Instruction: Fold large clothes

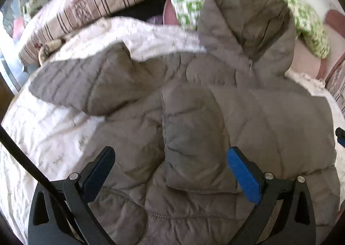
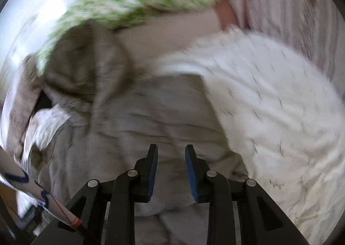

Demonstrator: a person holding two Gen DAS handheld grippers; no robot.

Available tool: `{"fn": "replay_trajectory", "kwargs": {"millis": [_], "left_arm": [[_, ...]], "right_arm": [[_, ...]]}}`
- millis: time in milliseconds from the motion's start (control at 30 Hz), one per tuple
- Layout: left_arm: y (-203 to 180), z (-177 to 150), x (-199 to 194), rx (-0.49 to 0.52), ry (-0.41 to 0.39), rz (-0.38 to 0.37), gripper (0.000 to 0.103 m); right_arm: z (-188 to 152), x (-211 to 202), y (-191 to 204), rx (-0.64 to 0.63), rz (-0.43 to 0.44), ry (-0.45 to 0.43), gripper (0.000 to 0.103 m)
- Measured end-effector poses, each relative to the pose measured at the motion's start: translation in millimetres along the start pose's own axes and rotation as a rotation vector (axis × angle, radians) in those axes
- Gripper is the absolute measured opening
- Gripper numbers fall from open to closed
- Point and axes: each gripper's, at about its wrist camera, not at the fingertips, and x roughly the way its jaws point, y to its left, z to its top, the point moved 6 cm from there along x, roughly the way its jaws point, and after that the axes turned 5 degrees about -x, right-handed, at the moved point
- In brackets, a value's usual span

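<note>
Jacket (image 1: 215,120) lies spread on the bed (image 1: 43,133), hood (image 1: 248,27) toward the pillows (image 1: 86,5), so both sides can be reached. One sleeve (image 1: 189,137) is folded across the chest; the other sleeve (image 1: 86,85) sticks out sideways, probably the next part to bring in. The left gripper (image 1: 171,173) hovers above the folded sleeve with jaws wide apart and nothing between them. The right gripper (image 2: 171,171) sits low over the jacket's near edge, jaws partly open and empty; that view is blurred.
</note>
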Motion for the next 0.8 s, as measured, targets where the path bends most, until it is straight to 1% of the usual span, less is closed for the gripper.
{"fn": "replay_trajectory", "kwargs": {"millis": [67,167,300,333,400,433,533,633,700,800], "left_arm": [[0,2,-4,0.006,-0.016,-0.002,0.103],[-3,-3,3,0.025,0.015,0.001,0.103],[1,-8,14,0.027,0.055,0.020,0.103],[3,-9,19,0.026,0.071,0.037,0.103],[5,-12,26,0.017,0.106,0.028,0.103],[6,-13,28,0.013,0.110,0.024,0.103],[6,-11,22,0.016,0.090,0.019,0.103],[6,-7,13,0.007,0.056,0.004,0.103],[10,-2,6,-0.013,0.029,0.001,0.103],[15,2,3,-0.027,0.015,0.014,0.103]], "right_arm": [[-5,-4,30,-0.073,0.040,-0.011,0.029],[-20,9,58,-0.137,0.068,0.035,0.029],[-37,31,77,-0.191,0.052,0.099,0.029],[-40,38,80,-0.205,0.040,0.119,0.030],[-46,48,82,-0.226,0.017,0.151,0.031],[-48,52,81,-0.229,0.011,0.162,0.031],[-46,46,81,-0.236,0.004,0.152,0.031],[-39,24,88,-0.232,0.036,0.084,0.031],[-38,16,99,-0.263,0.049,0.059,0.031],[-43,12,111,-0.296,0.063,0.057,0.033]]}}
